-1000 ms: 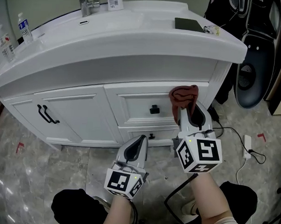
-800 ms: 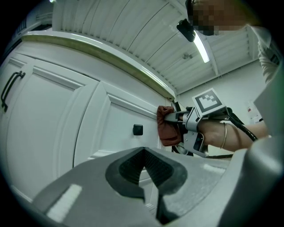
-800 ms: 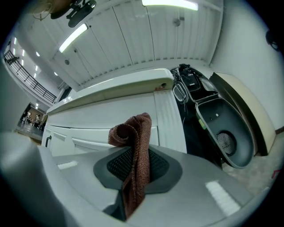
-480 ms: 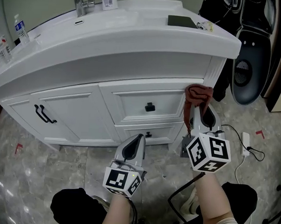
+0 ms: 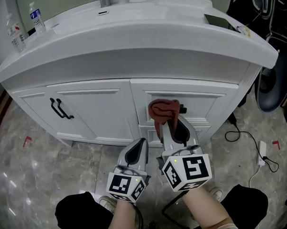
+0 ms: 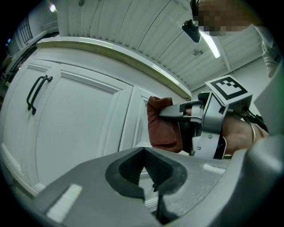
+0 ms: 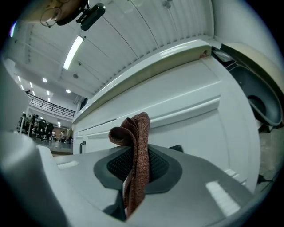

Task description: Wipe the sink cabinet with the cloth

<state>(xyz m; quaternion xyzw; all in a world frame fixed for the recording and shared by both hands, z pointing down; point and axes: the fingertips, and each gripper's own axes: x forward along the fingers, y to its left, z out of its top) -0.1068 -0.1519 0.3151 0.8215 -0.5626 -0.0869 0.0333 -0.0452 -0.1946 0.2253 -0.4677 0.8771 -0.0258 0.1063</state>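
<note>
The right tongs (image 5: 168, 123) are clamped on the cloth (image 5: 162, 109), a rust-red rag whose folded bunch sticks out past the tips and presses against the white drawer front (image 5: 203, 101) of the sink cabinet (image 5: 96, 109), just below the middle of the head view. In the right gripper view the cloth (image 7: 138, 146) runs as a narrow folded strip between the ribbed pads of the right tongs (image 7: 135, 167), which are closed tight on it, its top curling over toward the left of the frame. A dark drawer knob (image 5: 182, 109) peeks out just beside the cloth on its right. The left tongs (image 5: 141, 145) hang lower in the frame, near the right ones but apart from the cabinet; in the left gripper view the left tongs (image 6: 148, 170) are closed on each other with nothing between them, and the cloth (image 6: 162, 125) shows beyond them at centre frame, flat against the cabinet face. At the left of the head view a black door handle (image 5: 61, 109) sits on the cabinet door. The desk (image 5: 137, 33) above, the white sink top, carries a water bottle (image 5: 37, 15) at upper left and a dark flat object (image 5: 219, 21) at upper right. A black cable (image 5: 247, 136) lies on the marbled floor (image 5: 27, 177) at the right.
</note>
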